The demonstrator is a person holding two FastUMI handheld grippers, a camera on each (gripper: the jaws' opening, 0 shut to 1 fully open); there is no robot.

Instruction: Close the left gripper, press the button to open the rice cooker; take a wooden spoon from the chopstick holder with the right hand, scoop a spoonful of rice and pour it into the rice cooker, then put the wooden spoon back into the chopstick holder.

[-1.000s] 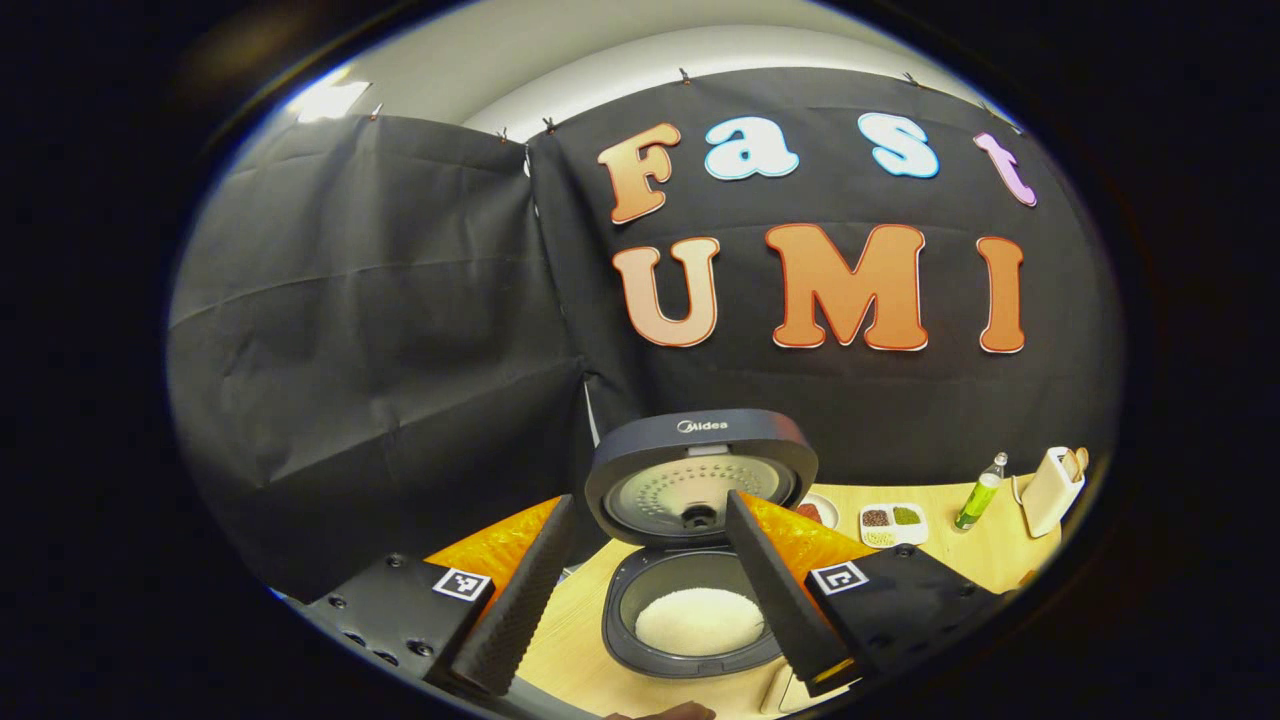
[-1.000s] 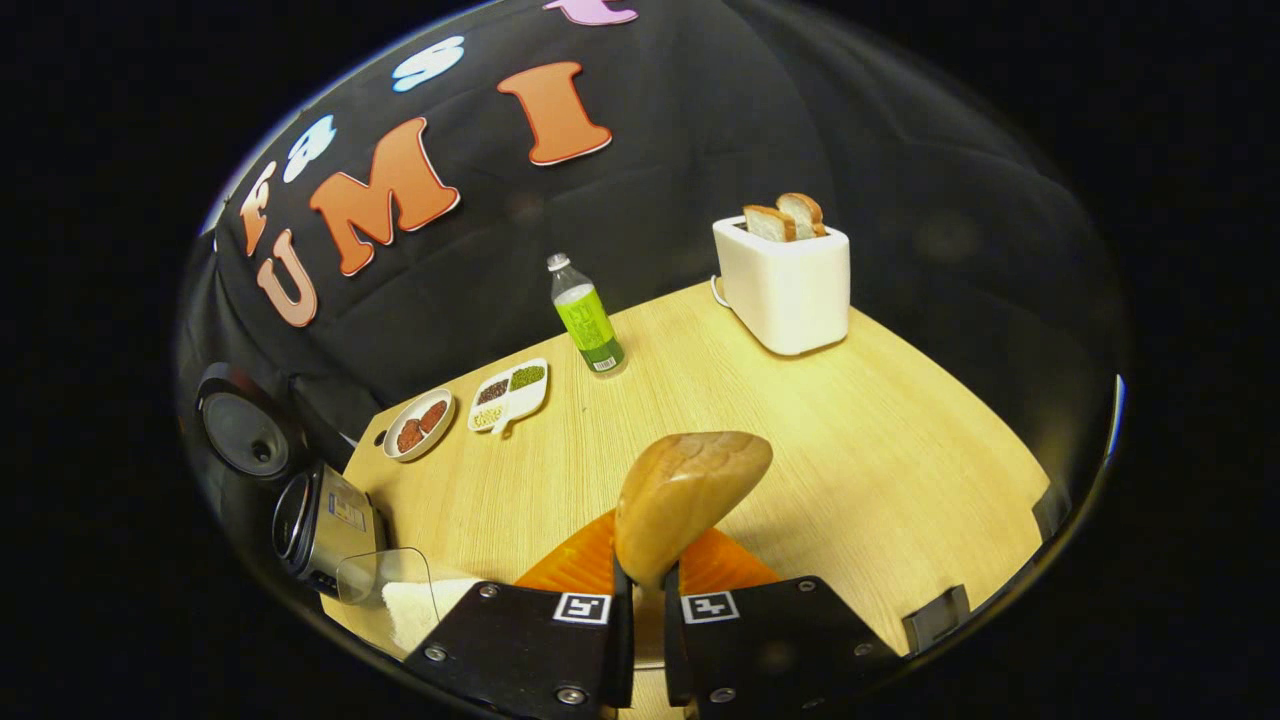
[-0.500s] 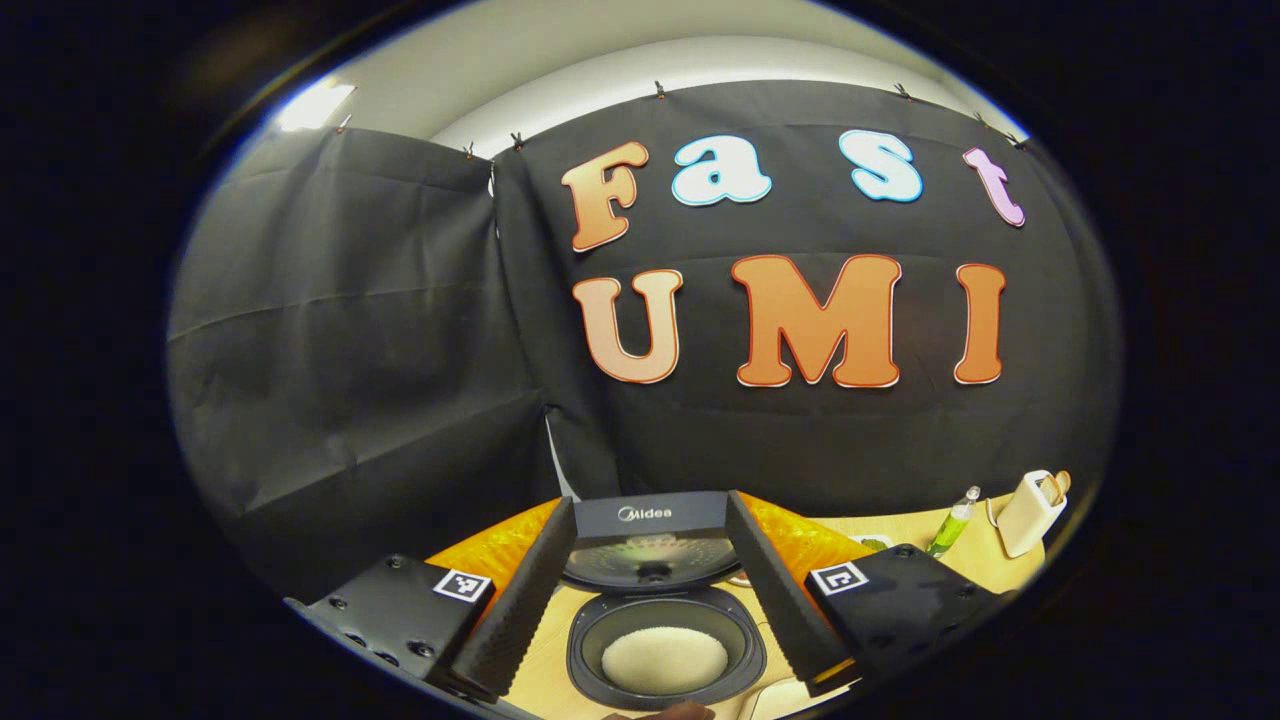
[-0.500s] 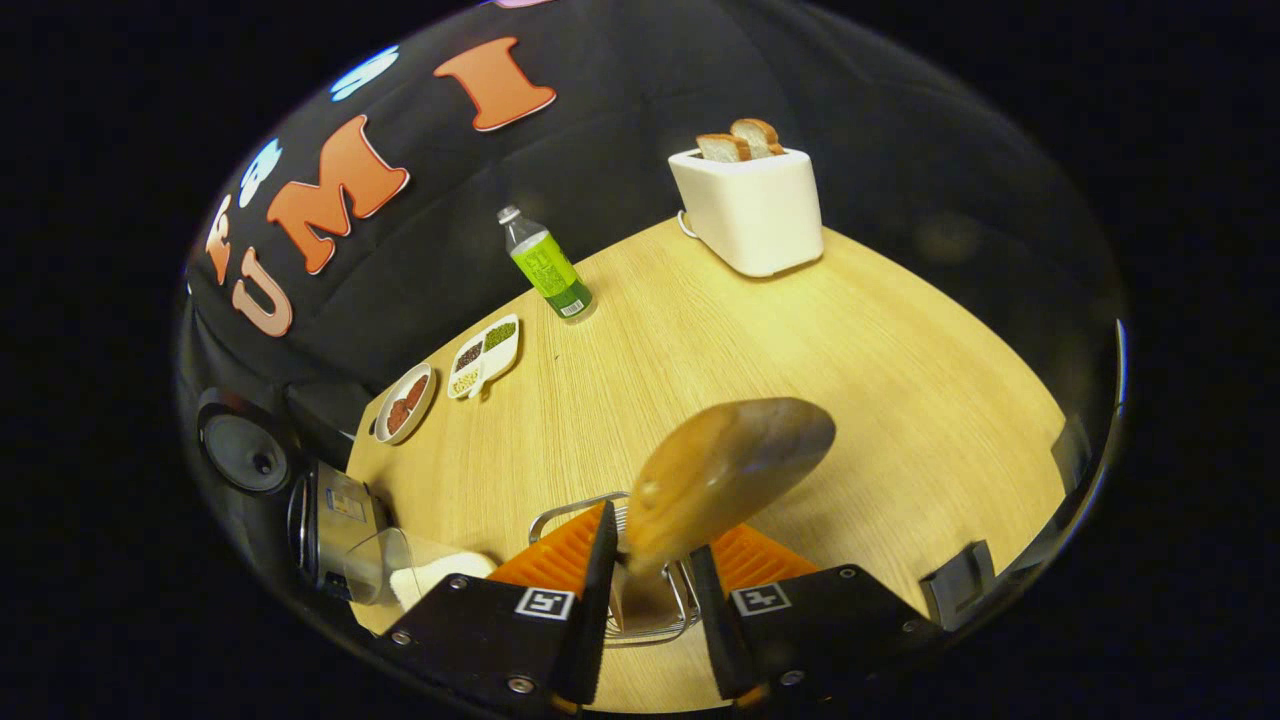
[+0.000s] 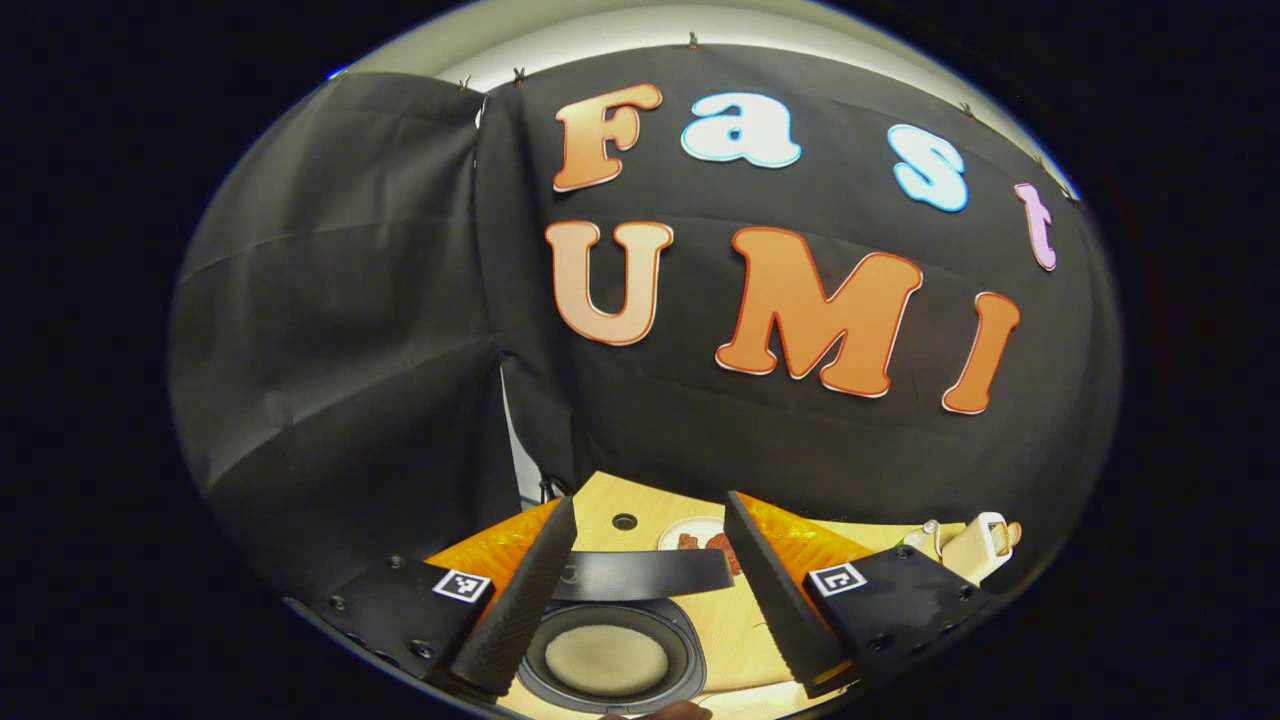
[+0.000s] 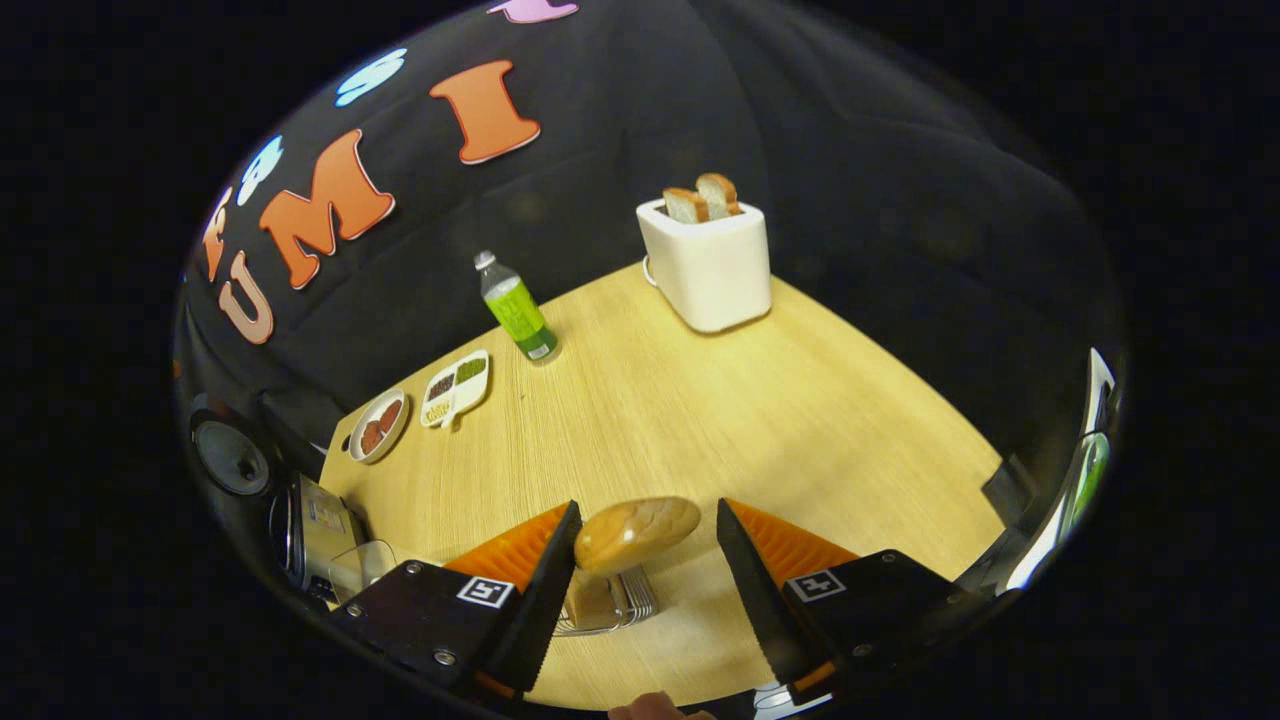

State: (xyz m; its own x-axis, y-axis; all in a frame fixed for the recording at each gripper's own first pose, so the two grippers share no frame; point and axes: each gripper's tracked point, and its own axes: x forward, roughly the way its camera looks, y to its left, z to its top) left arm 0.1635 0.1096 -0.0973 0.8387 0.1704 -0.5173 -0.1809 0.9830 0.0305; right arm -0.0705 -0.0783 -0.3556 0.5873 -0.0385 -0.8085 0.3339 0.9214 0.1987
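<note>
1. R gripper (image 6: 640,570) let go of the wooden spoon (image 6: 637,533) — half a sec ago it was clamped, now jaws are spread wide w/ the bowl between them, touching neither.
2. Spoon's standing in the chopstick holder (image 6: 605,605), near edge of table (image 6: 800,420), so last step looks done imo.
3. L gripper (image 5: 650,590) is wide too, pulled up above the open rice cooker (image 5: 610,655), rice inside.

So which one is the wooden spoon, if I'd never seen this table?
Start at the white toaster at the table's far edge and come straight toward the near edge. There a small wire holder stands, and the spoon sticks up from it: the one rounded, tan wooden bowl, between the right tool's open fingers.
</note>
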